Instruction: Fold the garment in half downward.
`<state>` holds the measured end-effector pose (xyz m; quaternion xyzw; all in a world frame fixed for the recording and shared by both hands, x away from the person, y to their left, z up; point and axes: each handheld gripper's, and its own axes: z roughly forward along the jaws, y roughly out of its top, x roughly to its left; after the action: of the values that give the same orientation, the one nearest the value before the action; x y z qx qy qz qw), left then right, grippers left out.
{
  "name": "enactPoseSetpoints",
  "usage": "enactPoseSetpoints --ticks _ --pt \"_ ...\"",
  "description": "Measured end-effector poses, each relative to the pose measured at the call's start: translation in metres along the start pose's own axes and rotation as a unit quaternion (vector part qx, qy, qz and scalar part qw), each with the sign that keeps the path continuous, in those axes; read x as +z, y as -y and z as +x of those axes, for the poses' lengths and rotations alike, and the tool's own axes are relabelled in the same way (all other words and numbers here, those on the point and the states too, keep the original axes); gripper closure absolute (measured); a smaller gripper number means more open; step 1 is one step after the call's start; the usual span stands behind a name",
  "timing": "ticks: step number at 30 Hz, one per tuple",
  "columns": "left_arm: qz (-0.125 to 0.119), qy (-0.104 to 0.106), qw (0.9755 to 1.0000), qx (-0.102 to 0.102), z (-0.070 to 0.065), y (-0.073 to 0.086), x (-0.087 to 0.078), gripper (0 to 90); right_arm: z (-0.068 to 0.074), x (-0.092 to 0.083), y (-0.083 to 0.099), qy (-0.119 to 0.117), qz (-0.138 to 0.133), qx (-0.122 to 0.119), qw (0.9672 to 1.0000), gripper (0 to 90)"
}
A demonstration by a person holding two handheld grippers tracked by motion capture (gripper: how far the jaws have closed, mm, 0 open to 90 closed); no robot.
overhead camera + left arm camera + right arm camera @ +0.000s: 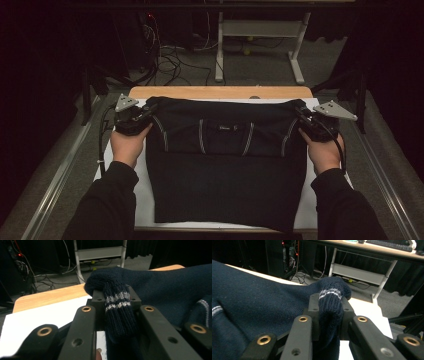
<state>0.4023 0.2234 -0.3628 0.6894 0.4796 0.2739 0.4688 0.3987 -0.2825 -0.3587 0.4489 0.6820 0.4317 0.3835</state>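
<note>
Currently a dark navy knitted sweater [225, 165] lies spread over a white sheet [142, 200] on the wooden table [220, 92]. Taking the sweater as the landmark: its near hem rests flat on the sheet toward the person, while its far edge is raised off the sheet and stretched taut from one corner to the other.

Left gripper [142, 114]: at the sweater's far left corner, held in the person's left hand [127, 145]. In the left gripper view the jaws are clamped on a bunched fold of the knit, and a cuff with two pale stripes [117, 302] hangs down between them. The rest of the sweater runs off to the right of that fold.

Right gripper [302, 116]: at the sweater's far right corner, in the right hand [325, 150]. In the right gripper view its jaws pinch a similar bunch of knit, again with a pale-striped band [330, 293] draped over the tips. The body of the sweater stretches away to the left.

Pale stripes [201, 136] show across the folded upper part of the sweater, between the two grippers.

Beyond the sweater's far edge: a bare strip of table, then floor with cables [170, 62] and a grey desk frame [257, 30].
</note>
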Motion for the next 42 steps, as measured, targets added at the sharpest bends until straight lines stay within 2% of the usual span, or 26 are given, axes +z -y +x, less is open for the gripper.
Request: enactPoseSetpoints --ticks 3,6,8,13,14,17,18,21,25,33,36,39,42 --pt "0.009 -0.003 0.9999 -0.007 0.002 0.004 0.008 72.1 -0.001 0.010 -0.003 0.002 0.003 0.002 1.0000 77.3" --pt "0.019 -0.006 0.9998 -0.009 0.004 0.009 0.014 72.0 0.000 0.021 -0.001 0.005 0.016 -0.009 0.9998 77.3" --pt "0.021 -0.003 0.9996 -0.018 0.006 0.013 0.016 72.0 0.001 0.027 0.000 0.006 0.023 -0.012 0.9996 77.7" --pt "0.030 -0.012 0.9991 -0.027 0.012 0.022 0.021 70.6 -0.003 0.041 0.005 0.005 0.038 0.008 0.9992 77.3" --pt "0.037 -0.017 0.9987 -0.032 0.013 0.023 0.023 67.5 -0.003 0.044 0.006 0.008 0.041 0.011 0.9990 74.4" --pt "0.066 -0.018 0.9951 -0.072 0.022 0.028 0.031 46.2 -0.003 0.051 0.011 0.028 0.057 0.029 0.9975 45.9" --pt "0.069 -0.018 0.9946 -0.075 0.024 0.029 0.031 40.3 -0.004 0.052 0.013 0.037 0.060 0.038 0.9968 39.4" --pt "0.066 -0.021 0.9947 -0.076 0.029 0.035 0.027 32.8 -0.009 0.051 0.018 0.028 0.068 0.057 0.9957 32.2" --pt "0.070 -0.004 0.9950 -0.071 0.028 0.043 0.024 31.0 -0.011 0.047 0.027 0.020 0.081 0.061 0.9946 30.5" --pt "0.096 0.034 0.9920 -0.075 0.015 0.060 0.039 27.6 -0.003 0.045 0.050 -0.006 0.099 0.066 0.9929 31.0" --pt "0.114 0.053 0.9880 -0.089 0.010 0.066 0.047 28.0 0.004 0.049 0.060 -0.015 0.109 0.066 0.9917 31.9" --pt "0.132 0.064 0.9861 -0.079 0.001 0.070 0.057 28.0 0.010 0.053 0.066 -0.022 0.117 0.061 0.9910 31.9" --pt "0.144 0.069 0.9839 -0.080 -0.005 0.073 0.063 30.4 0.018 0.058 0.071 -0.037 0.125 0.059 0.9897 36.6"
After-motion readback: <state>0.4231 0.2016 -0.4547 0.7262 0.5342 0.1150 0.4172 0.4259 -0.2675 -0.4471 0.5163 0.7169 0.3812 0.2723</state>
